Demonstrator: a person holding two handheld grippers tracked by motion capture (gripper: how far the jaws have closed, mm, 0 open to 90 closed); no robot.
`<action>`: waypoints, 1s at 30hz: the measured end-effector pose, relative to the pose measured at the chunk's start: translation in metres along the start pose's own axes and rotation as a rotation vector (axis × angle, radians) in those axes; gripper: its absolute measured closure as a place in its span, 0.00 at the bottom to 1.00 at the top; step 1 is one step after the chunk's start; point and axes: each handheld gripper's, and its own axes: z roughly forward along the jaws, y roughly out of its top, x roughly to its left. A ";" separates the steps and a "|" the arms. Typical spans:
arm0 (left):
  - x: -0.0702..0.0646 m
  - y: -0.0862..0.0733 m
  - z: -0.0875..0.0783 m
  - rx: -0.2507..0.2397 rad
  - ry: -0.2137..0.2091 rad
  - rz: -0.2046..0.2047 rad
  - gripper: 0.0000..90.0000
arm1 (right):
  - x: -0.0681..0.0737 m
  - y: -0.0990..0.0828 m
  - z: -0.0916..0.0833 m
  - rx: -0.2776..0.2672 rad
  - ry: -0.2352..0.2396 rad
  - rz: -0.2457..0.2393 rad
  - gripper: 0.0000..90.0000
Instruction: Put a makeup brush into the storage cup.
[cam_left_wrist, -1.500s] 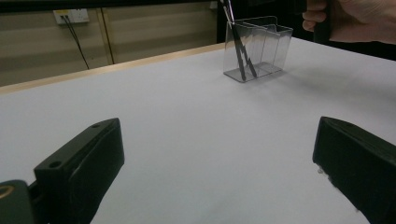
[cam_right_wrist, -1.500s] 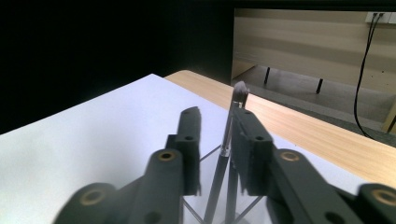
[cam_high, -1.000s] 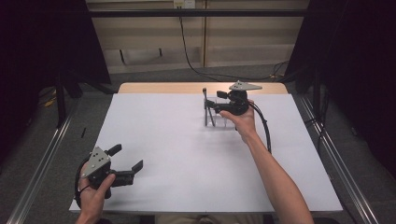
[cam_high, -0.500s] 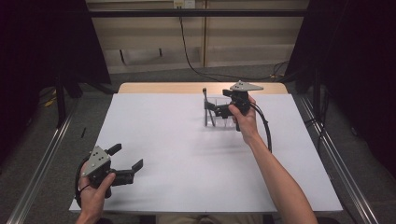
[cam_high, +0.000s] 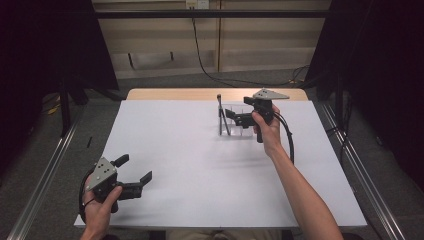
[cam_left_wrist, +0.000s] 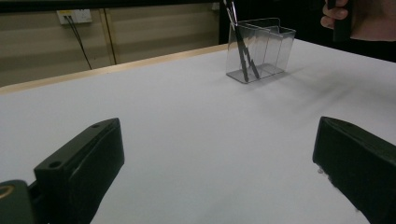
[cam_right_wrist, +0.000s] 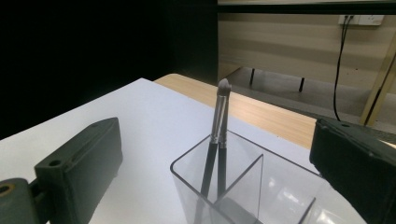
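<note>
A clear plastic organizer (cam_high: 239, 125) stands at the far middle of the white table (cam_high: 210, 175). Two dark makeup brushes (cam_high: 221, 116) lean upright in its left compartment. My right gripper (cam_high: 232, 117) is level with the organizer's top and points left at the brushes. Its jaws have just been opening and stand wide. In the right gripper view the brushes (cam_right_wrist: 217, 135) rise from the organizer (cam_right_wrist: 261, 186) ahead of my right gripper (cam_right_wrist: 215, 140), and no pad touches them. My left gripper (cam_high: 136, 168) rests low at the near left, open and holding nothing.
A wooden strip (cam_high: 175, 94) borders the table's far edge, with a wall and a hanging cable behind. A black cable (cam_high: 290, 142) trails from the right gripper along the forearm. In the left gripper view the organizer (cam_left_wrist: 268, 46) stands far ahead, beside the other hand (cam_left_wrist: 336, 16).
The right gripper's jaws have spread apart, and the gripper has drawn back slightly to the right of the brushes. The left gripper has stayed where it was.
</note>
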 end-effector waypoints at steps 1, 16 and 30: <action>0.000 0.000 0.000 0.000 0.000 0.001 0.02 | 0.001 -0.001 -0.002 0.000 -0.005 -0.005 0.02; 0.001 0.000 -0.001 0.000 0.011 0.001 0.02 | 0.002 -0.007 -0.029 -0.019 -0.067 -0.035 0.02; 0.000 0.001 0.000 -0.007 0.002 -0.002 0.02 | 0.005 -0.017 -0.048 0.013 -0.096 -0.031 0.03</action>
